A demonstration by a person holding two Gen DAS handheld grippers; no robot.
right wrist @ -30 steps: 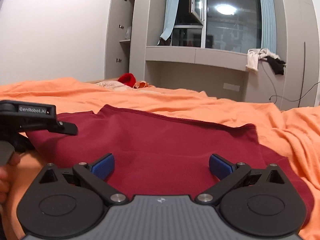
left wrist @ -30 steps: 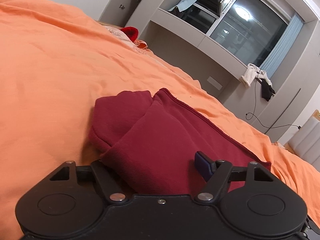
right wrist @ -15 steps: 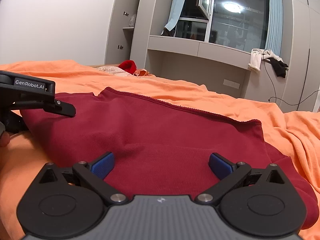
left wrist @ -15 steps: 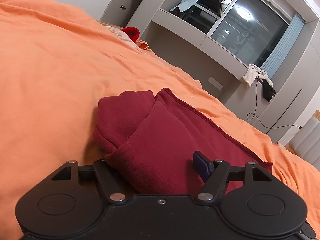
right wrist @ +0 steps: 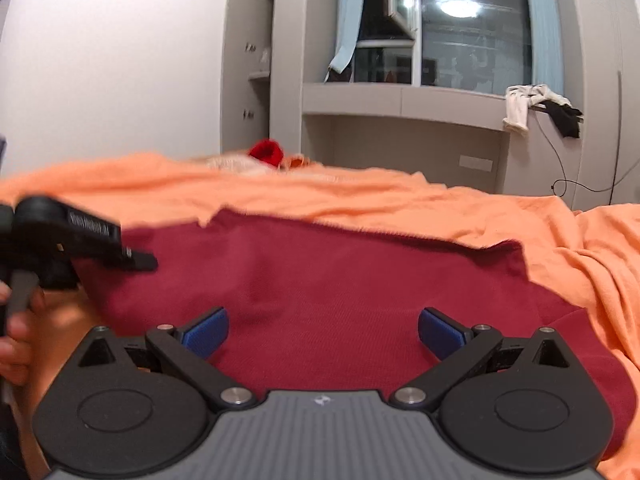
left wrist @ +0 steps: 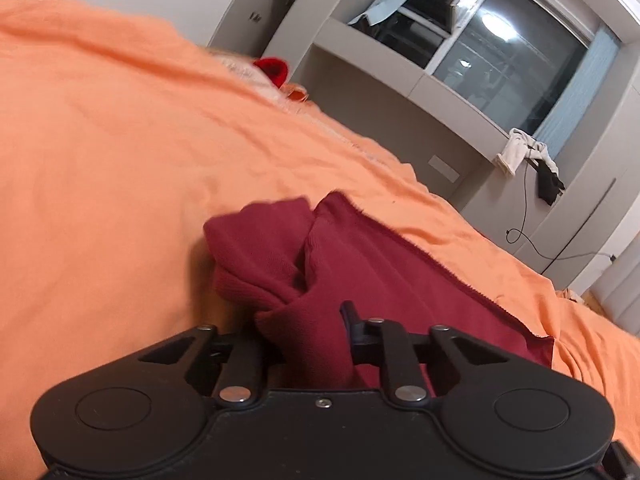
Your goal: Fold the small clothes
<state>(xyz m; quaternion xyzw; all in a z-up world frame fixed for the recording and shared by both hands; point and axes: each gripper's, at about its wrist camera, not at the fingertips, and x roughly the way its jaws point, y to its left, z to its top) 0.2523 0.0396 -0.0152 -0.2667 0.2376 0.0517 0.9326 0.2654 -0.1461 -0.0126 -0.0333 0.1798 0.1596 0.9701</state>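
Note:
A dark red garment point(right wrist: 340, 280) lies on the orange bedsheet point(right wrist: 400, 196). In the left wrist view my left gripper point(left wrist: 306, 328) is shut on a bunched fold of the red garment point(left wrist: 360, 264) at its near left corner; the cloth hides the left finger. The left gripper also shows at the left edge of the right wrist view point(right wrist: 80, 240), gripping the garment's left side. My right gripper point(right wrist: 322, 330) is open, its blue pads point(right wrist: 206, 330) spread wide just above the garment's near middle, holding nothing.
A bright red item point(right wrist: 266, 152) and pale clothes lie at the far edge of the bed. Grey shelving and a window point(right wrist: 472, 32) stand behind. White and black clothes point(right wrist: 536, 104) hang on the ledge, with a cable below. The bedsheet point(left wrist: 100, 160) spreads left of the garment.
My left gripper has closed on the garment's left corner and bunched it up. The garment's left side has lifted and shifted. My right gripper stays open over the cloth.

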